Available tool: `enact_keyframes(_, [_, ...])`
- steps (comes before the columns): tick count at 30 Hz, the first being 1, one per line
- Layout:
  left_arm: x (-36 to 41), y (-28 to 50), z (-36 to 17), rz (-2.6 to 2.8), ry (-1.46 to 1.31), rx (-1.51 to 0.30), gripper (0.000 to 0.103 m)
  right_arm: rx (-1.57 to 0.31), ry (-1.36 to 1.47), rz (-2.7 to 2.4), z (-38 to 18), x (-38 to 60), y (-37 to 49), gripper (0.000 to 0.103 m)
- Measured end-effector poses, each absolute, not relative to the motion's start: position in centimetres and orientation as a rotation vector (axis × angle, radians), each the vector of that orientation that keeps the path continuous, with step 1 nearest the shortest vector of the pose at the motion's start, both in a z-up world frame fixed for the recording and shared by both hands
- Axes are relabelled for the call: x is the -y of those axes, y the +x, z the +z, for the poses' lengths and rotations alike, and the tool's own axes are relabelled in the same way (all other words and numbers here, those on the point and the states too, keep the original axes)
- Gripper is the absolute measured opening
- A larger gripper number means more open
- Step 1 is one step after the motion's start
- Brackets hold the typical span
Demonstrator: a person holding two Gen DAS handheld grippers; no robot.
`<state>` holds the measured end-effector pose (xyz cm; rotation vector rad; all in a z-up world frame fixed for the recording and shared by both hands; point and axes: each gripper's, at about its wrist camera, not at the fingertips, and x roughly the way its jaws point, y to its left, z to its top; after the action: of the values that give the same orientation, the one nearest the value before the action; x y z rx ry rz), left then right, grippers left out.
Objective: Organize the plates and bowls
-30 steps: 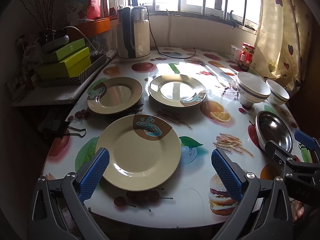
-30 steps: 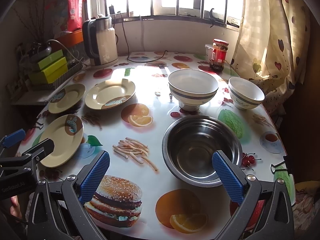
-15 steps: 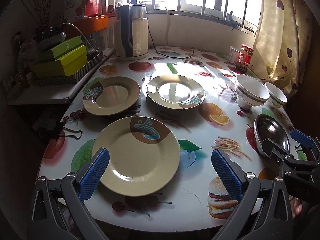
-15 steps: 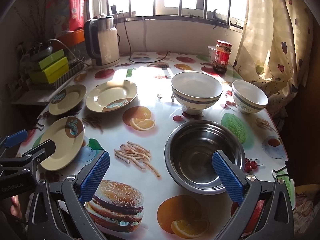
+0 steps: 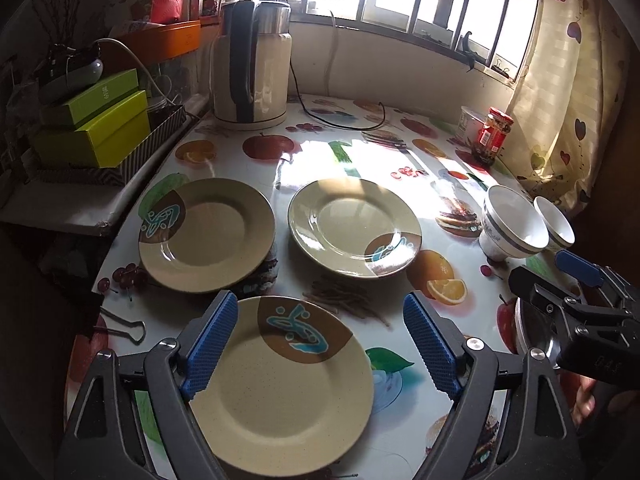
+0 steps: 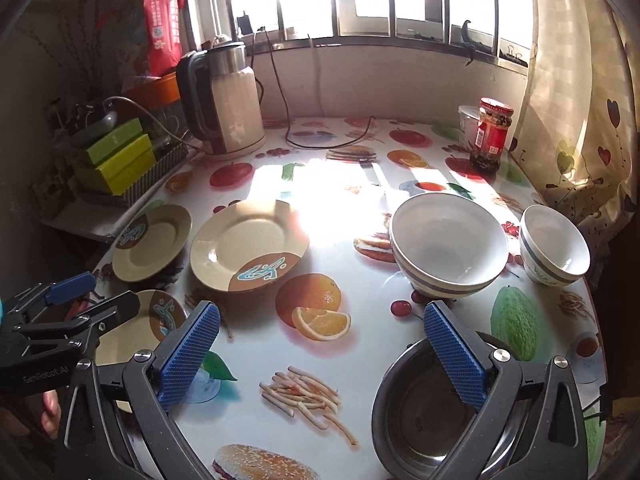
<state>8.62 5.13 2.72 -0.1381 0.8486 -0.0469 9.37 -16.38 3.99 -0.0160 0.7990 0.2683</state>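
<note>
Left wrist view has the left gripper (image 5: pixel 320 344) hovering over the nearest plate (image 5: pixel 280 392), a beige one with a brown patch and teal squiggle; its blue pads (image 5: pixel 210 346) are spread either side of the far rim, closing in but not pressing on it. Two more matching plates sit further back on the fruit-print table (image 5: pixel 400 160): the left plate (image 5: pixel 208 236) and the middle plate (image 5: pixel 354 226), apart from each other. Off to the right are two white bowls with grey bands, the big bowl (image 5: pixel 512 224) and the small bowl (image 5: pixel 554 226), close together. From the right wrist view, the right gripper (image 6: pixel 320 360) has its jaws spread wide with nothing pinched; its right pad hangs over the steel bowl (image 6: pixel 424 412), which sits at the near edge just in front of the big white one. As for writing, the left tool's black body reads "GenRobot.AI" (image 6: pixel 46 376) in the right view, and the right tool shows "DAS" (image 5: pixel 606 364) in the left view. The upper of two green boxes (image 5: pixel 96 96) has pale characters I can't make out, same for the red bag (image 6: pixel 162 28) by the window and the red-lidded jar (image 6: pixel 492 136) label. A kettle (image 5: pixel 252 64) stands at the back, and a binder clip (image 5: pixel 124 326) lies near the left edge.
</note>
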Motion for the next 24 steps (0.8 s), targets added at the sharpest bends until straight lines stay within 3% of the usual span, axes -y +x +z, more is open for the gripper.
enact_keyframes(4, [-5.4, 10.5, 2.5, -0.058, -0.146, -0.859, 0.073, -0.810, -0.001, 0.282, 3.7, 15.5, 11.7, 0.094])
enact_keyframes(12, [-6.7, 14.4, 0.9, -0.056, -0.210, -0.940, 0.073, -0.879, -0.002, 0.311, 1.9, 13.7, 15.8, 0.076])
enact_keyframes(18, [-7.2, 16.9, -0.5, -0.052, -0.252, -1.003, 0.073, -0.913, -0.015, 0.323, 0.1, 12.8, 18.0, 0.072])
enact_keyframes(20, [-7.3, 17.6, -1.0, -0.048, -0.264, -1.026, 0.062, -0.924, -0.016, 0.321, -0.5, 12.7, 18.7, 0.067])
enact_keyframes(24, [-6.8, 18.4, -1.7, -0.058, -0.253, -1.041, 0.062, -0.963, 0.004, 0.312, -1.8, 12.8, 20.3, 0.057])
